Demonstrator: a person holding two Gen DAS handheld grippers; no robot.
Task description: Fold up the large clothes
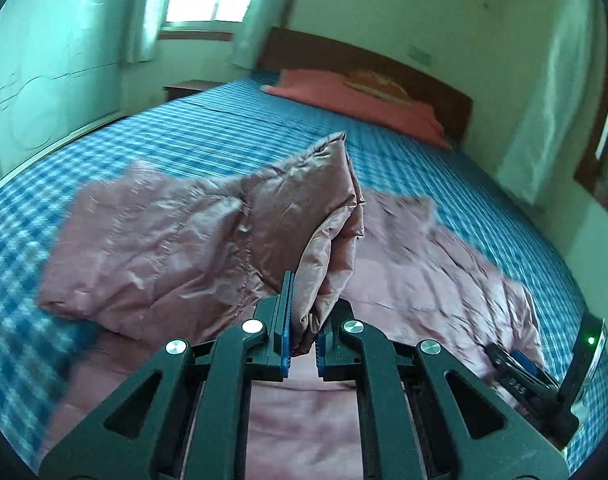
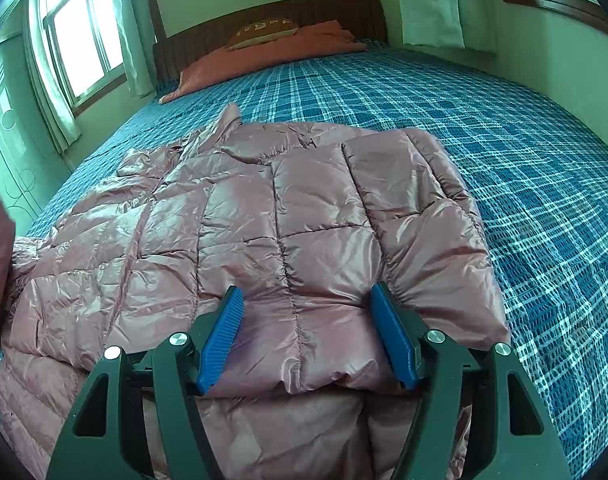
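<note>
On the plaid bed (image 2: pixel 504 160), glossy pink quilted jacket (image 2: pixel 264 220), sleeve pinched in left hand-held gripper (image 1: pixel 304 320), right hand-held gripper (image 2: pixel 308 320) wide.

The left claw (image 1: pixel 304 320) is sitting at the bottom middle of its own view, pointing up into the frame. Its two blue pads (image 1: pixel 285 320) are squeezing tight on a bunch of the pink jacket (image 1: pixel 332 248), which is standing up between them.

The right claw (image 2: pixel 306 330) is sitting low in the middle of its view. Its blue pads (image 2: pixel 222 340) are spreading wide apart, tips resting on the pink jacket, gripping nothing. It is also peeking in at the lower right of the left view.
</note>
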